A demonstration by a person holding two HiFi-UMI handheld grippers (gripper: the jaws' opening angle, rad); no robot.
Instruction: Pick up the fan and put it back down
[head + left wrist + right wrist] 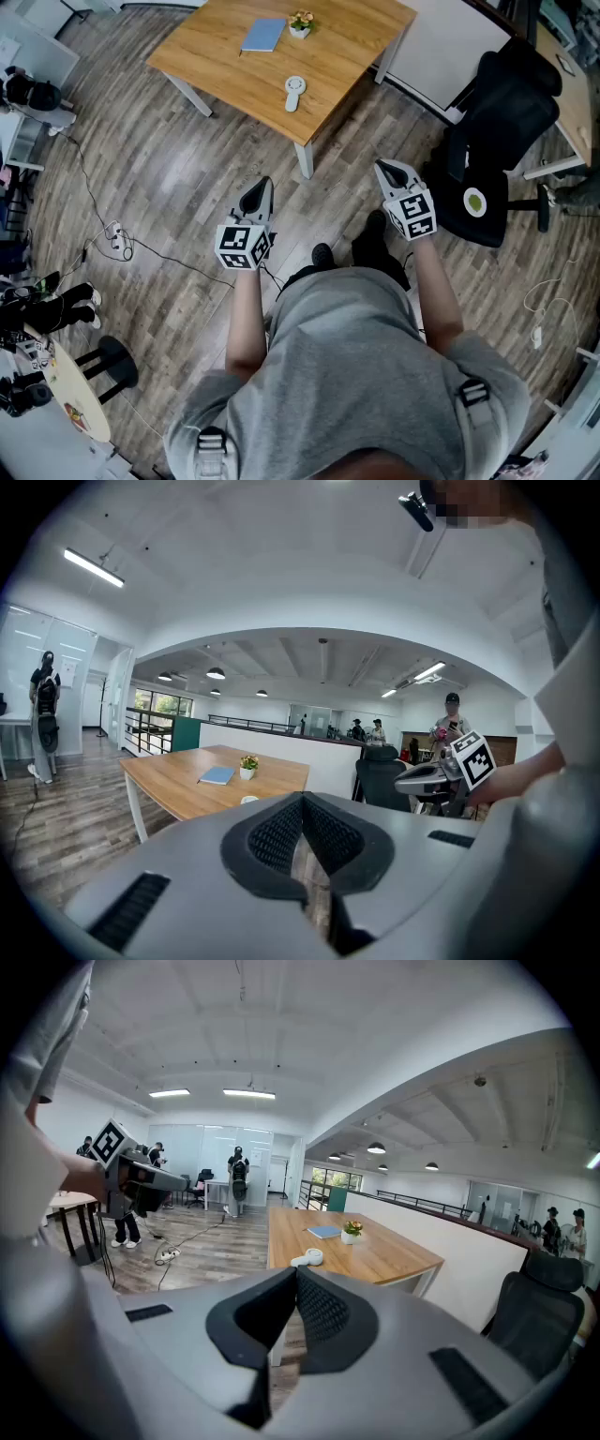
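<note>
On table (pixel 361 42): pot (pixel 299 32) (flowers (pixel 302 19) inside), fan (pixel 294 92).

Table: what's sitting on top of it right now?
A white fan near the closest edge, a blue notebook and a small flower pot. The tabletop hides what's underneath.

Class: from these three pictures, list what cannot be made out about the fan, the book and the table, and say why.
Fan: in the head view, too small to show a switch or blades; in the left gripper view, mostly hidden behind the left gripper.
Blue book: cover print too small in every view.
Table: far corner cut off by the top edge of the head view.
</note>
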